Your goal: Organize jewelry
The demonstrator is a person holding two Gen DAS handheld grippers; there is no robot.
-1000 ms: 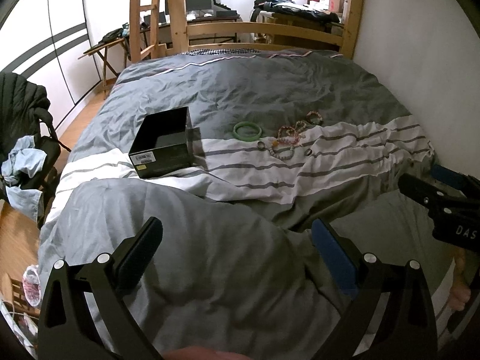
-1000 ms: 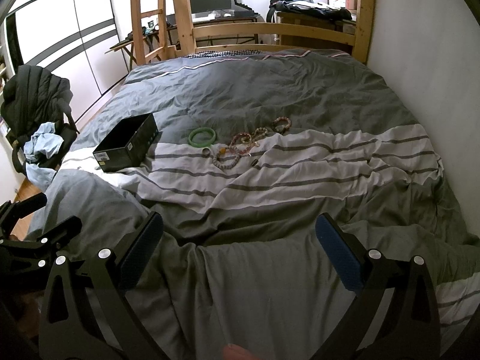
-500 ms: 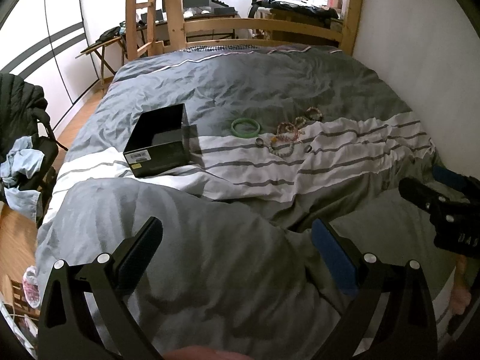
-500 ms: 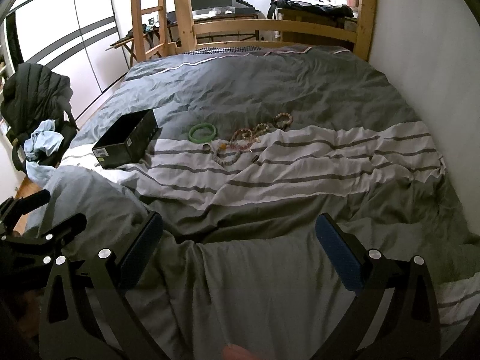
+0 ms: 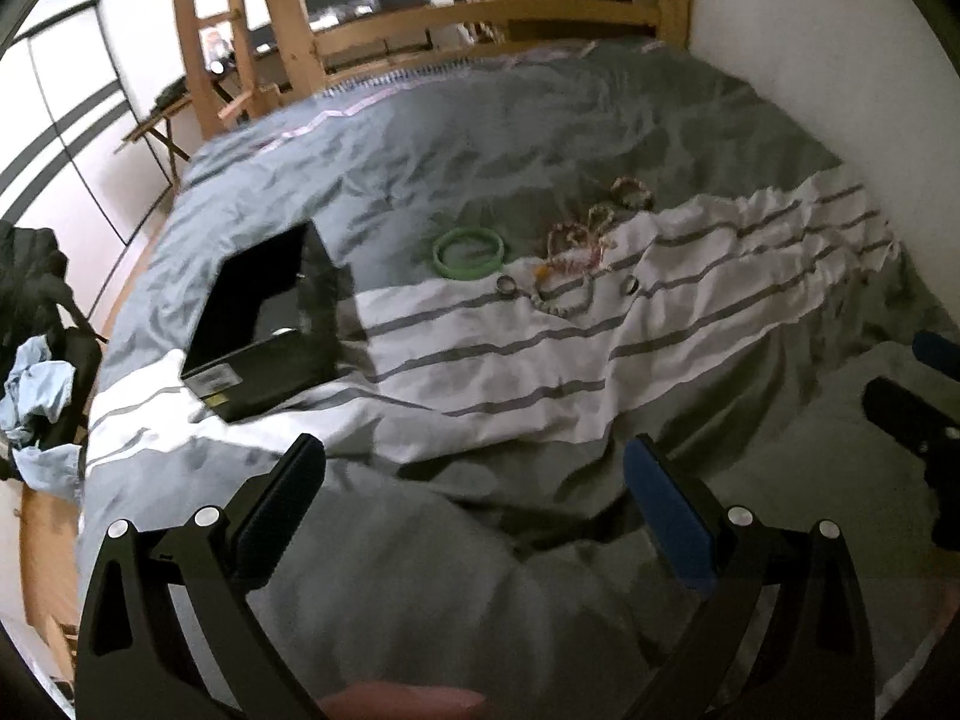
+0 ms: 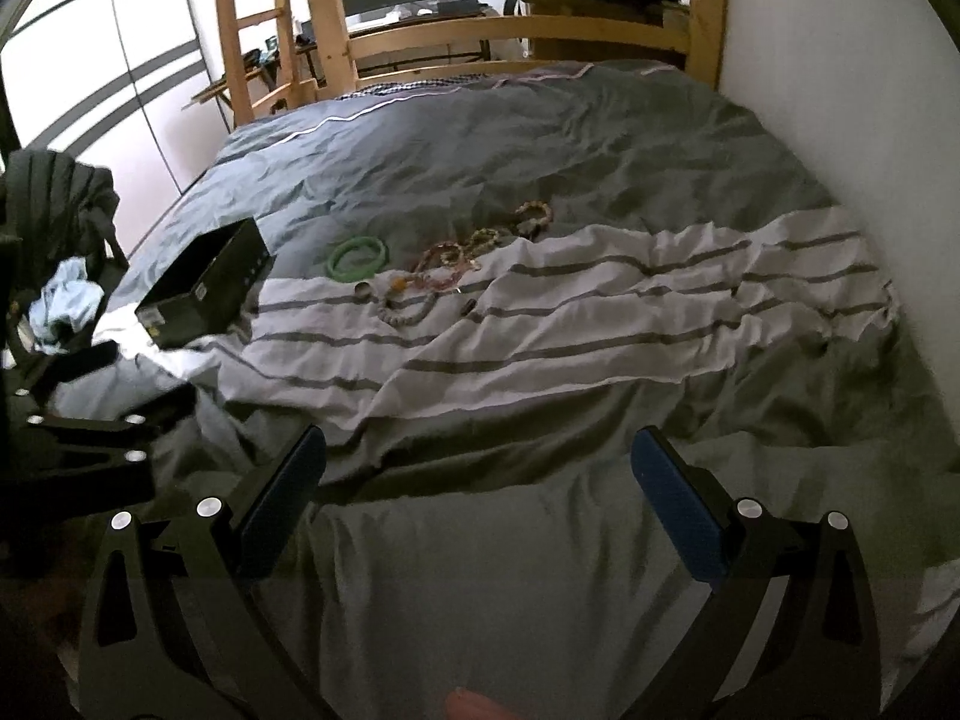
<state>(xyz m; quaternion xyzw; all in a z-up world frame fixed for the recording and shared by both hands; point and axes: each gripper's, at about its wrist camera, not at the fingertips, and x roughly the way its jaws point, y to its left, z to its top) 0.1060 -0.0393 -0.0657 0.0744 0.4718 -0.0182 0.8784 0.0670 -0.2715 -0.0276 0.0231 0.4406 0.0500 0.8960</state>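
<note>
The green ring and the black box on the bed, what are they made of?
The green ring looks like jade or glass: smooth, pale, slightly see-through, though plastic is possible. The black box looks like glossy cardboard: thin straight walls, a printed sticker on one end.

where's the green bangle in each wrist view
Left wrist view: green bangle lies just above centre on the grey duvet, right of the black box.
Right wrist view: green bangle lies left of centre, upper half, again right of the black box.
Shared landmark: the small ring just below it.
</note>
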